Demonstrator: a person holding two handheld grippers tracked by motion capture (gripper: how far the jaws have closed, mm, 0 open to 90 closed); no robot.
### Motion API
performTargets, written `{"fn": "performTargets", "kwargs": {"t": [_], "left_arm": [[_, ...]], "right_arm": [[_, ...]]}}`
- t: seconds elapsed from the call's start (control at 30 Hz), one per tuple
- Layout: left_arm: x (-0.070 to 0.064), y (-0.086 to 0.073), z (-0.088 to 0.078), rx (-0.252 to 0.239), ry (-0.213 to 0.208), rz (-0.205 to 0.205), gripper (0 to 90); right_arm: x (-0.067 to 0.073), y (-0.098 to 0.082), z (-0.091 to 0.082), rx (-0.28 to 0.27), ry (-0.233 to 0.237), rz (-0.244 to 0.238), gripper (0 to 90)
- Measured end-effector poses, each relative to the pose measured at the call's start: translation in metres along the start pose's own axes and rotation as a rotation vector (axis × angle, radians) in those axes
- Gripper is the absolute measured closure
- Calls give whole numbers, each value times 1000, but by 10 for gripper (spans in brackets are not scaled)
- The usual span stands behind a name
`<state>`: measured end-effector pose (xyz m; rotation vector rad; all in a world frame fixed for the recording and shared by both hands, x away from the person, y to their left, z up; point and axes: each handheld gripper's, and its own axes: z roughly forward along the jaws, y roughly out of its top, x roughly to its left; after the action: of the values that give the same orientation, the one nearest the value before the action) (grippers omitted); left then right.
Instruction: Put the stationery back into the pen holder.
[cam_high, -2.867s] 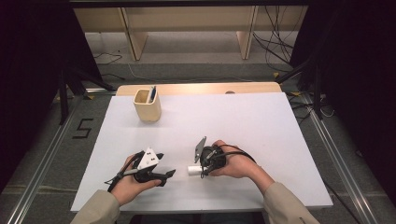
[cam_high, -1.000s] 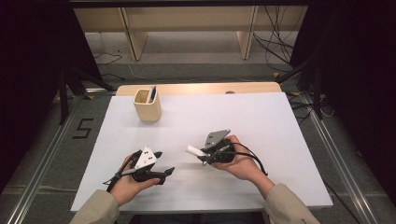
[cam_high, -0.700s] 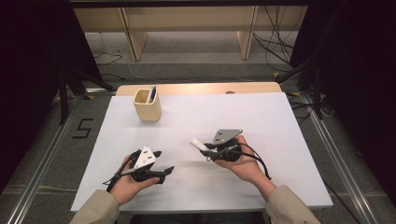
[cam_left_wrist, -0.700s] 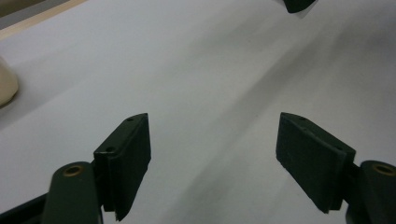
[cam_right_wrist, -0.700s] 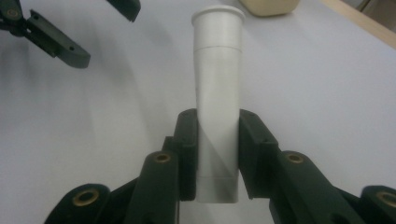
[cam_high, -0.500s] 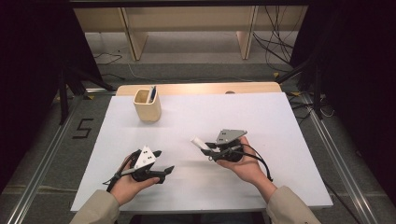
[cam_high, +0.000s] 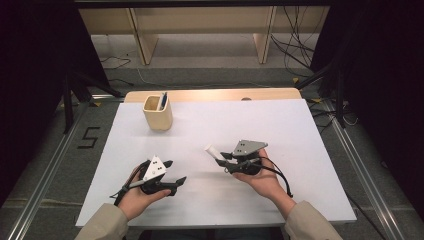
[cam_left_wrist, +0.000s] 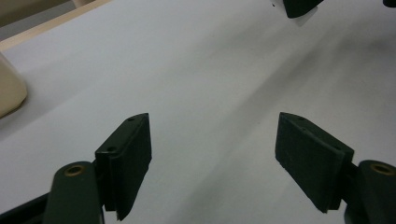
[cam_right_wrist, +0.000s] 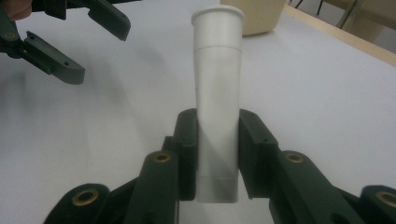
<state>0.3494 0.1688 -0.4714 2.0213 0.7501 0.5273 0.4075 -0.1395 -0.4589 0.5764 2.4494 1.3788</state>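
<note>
Right gripper view: right gripper (cam_right_wrist: 218, 154) clamped on white tube (cam_right_wrist: 217, 93), cap end pointing away, lifted clear of white table (cam_high: 300, 130). Left gripper (cam_high: 172, 172) wide open, nothing between pads, resting near table's front edge. Beige pen holder (cam_high: 158, 112) far left, well apart.

Left gripper (cam_high: 172, 175) jaws wide apart; right gripper (cam_high: 223, 159) jaws clamped, raised.

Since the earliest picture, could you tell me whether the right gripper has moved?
Yes. The right gripper, shut on the white tube, has shifted rightward and slightly farther up the table, away from the beige cup.
</note>
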Motion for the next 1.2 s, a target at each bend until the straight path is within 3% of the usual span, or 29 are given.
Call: {"fn": "performTargets", "kwargs": {"t": [0.17,0.4,0.73,0.97,1.2], "left_arm": [[-1,1,0,-7,-5,-2,276],[-5,8,4,-51,-24,-40,287],[-11,31,18,-142,-60,-127,296],[-10,42,32,-167,-79,-203,300],[-13,47,45,-167,-86,-222,319]], "right_arm": [[1,0,1,1,-4,-6,710],[2,0,3,2,-3,-6,711],[7,0,8,7,6,-20,711],[7,0,8,2,1,-20,711],[8,0,9,2,2,-21,711]]}}
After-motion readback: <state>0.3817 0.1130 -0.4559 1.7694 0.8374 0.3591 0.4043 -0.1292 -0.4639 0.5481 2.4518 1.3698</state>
